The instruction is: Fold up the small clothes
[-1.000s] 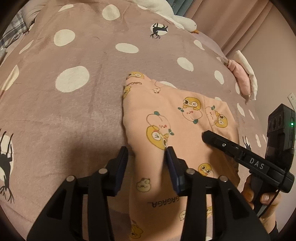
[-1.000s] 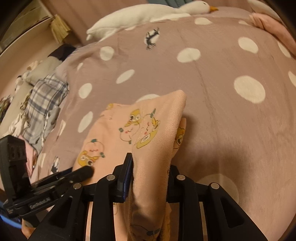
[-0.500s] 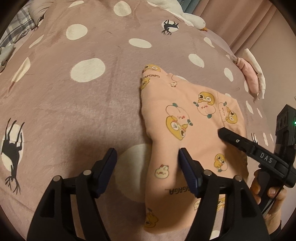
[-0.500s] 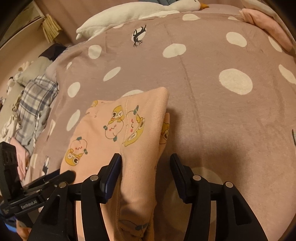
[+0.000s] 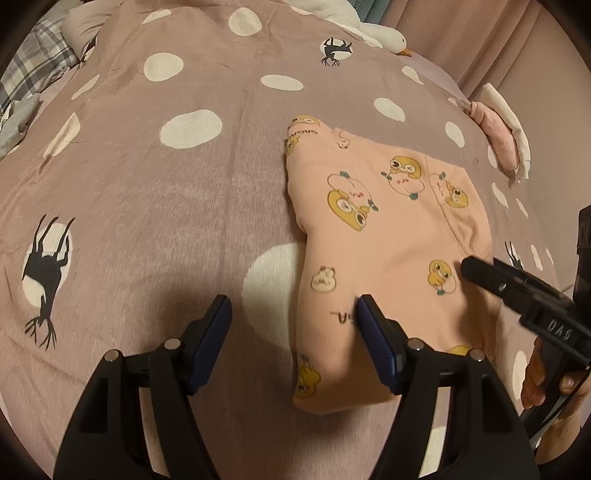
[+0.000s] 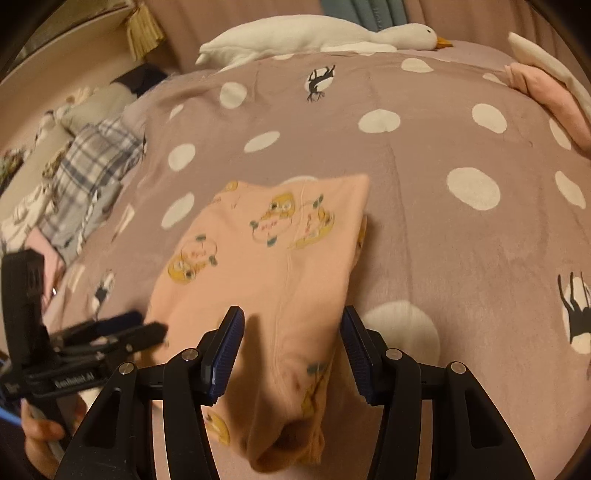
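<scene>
Through my left wrist camera, my left gripper (image 5: 291, 317) stands released, its blue-padded jaws spread; one pad sits over the near left edge of the peach-pink cotton garment printed with yellow ducklings (image 5: 388, 236), the other over bare bedding, nothing pinched. The garment lies folded on the mauve fleece bedspread with white dots and black deer (image 5: 147, 206), and my right gripper (image 5: 476, 271) reaches in over its right edge. It looks light, soft and floppy; I judge it will sag and slide off itself unless taken by a doubled edge or corner, both sides at once.

From the right wrist camera, my right gripper (image 6: 291, 332) is likewise let go, jaws apart astride the near end of the garment (image 6: 266, 266), which bunches loosely between them; the blur makes it hard to say whether cloth brushes a pad. My left gripper (image 6: 147, 326) shows at the left edge. The plush bed gives under pressure. Beyond lie a white stuffed goose (image 6: 314, 35), a grey plaid cloth (image 6: 96, 162) and a folded pink-and-white pile (image 6: 546, 85).
</scene>
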Motion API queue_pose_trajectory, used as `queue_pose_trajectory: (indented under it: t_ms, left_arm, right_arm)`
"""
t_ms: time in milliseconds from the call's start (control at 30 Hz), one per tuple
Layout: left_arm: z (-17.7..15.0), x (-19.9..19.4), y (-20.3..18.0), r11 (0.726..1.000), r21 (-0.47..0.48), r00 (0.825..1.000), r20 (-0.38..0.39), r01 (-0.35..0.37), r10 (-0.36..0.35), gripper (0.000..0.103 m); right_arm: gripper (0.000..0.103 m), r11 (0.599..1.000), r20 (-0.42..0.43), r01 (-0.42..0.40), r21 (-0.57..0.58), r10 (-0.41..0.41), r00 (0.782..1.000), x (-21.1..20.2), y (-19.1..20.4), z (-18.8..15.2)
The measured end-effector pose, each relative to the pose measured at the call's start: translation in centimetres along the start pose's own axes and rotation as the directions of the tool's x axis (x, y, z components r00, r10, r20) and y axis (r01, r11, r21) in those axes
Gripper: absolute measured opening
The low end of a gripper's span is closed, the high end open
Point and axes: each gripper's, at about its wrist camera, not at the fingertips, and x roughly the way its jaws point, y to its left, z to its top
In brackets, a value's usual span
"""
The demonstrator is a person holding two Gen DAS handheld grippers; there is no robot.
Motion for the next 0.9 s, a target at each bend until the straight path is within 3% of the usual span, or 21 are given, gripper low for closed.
queue_pose_trajectory:
  t_ms: [467,600,667,800,900]
  left_arm:
    - [-2.1,-2.0,-0.7,1.0,-0.001,0.999,-0.023,-0.029,0.029,0.071]
    - [-2.8,-3.5,-1.5,0.999,0.005,0.998,-0.022,-0.052,0.052,0.08]
    - [-3.3,-4.3,-2.0,0.999,0.006,0.998,-0.018,-0.052,0.052,0.083]
    - [-4.1,-5.9,-3.1,0.997,0.021,0.997,-0.019,-0.079,0.079,0.092]
    - [-4.7,-7.4,-3.8,0.995,0.029,0.995,0.007,-0.098,0.098,0.095]
  right_arm:
    - [0.058,0.995,-0.013,0.103,0.013,-0.103,0.995,-2.3,-1.0,-2.7]
    - [0.061,0.986,0.019,0.163,-0.036,-0.163,0.986,-4.5,0.2,-3.4]
    - [0.069,0.985,0.03,0.171,-0.035,-0.17,0.985,-5.7,0.5,-4.0]
    - [0.076,0.989,0.043,0.149,-0.018,-0.148,0.988,-8.0,0.9,-4.9]
    - [0.09,0.989,0.072,0.144,-0.037,-0.141,0.987,-9.6,1.7,-5.3]
